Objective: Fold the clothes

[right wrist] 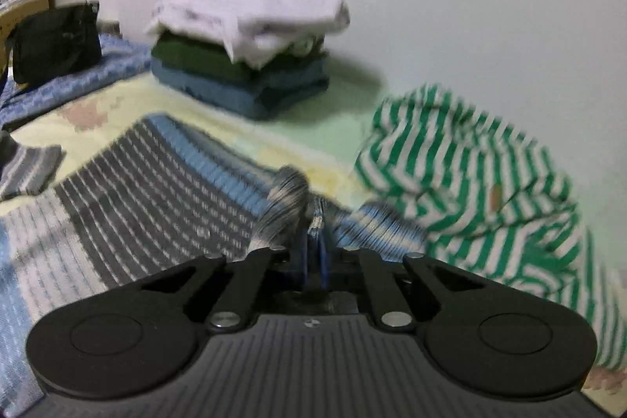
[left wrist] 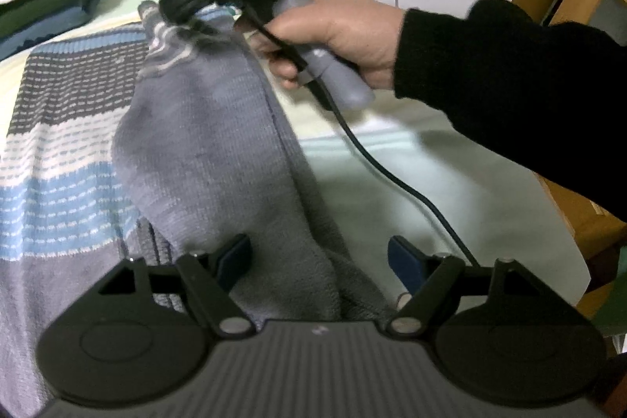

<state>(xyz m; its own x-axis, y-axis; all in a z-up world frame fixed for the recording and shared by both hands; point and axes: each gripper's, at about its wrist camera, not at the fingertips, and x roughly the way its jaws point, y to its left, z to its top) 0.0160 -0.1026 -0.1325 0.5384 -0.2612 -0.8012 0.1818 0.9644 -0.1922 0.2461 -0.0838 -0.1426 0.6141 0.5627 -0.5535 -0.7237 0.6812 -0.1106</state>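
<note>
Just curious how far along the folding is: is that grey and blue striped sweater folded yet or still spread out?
Partly folded: the striped sweater lies flat on the bed, one grey sleeve drawn across it.

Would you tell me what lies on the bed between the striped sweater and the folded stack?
Only bare bedsheet, pale yellow-green, separates the sweater from the stack; the right wrist view shows it.

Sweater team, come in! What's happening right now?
Right gripper shut on striped sweater sleeve. Left gripper open over its grey edge. Green-striped shirt crumpled beside it.
</note>
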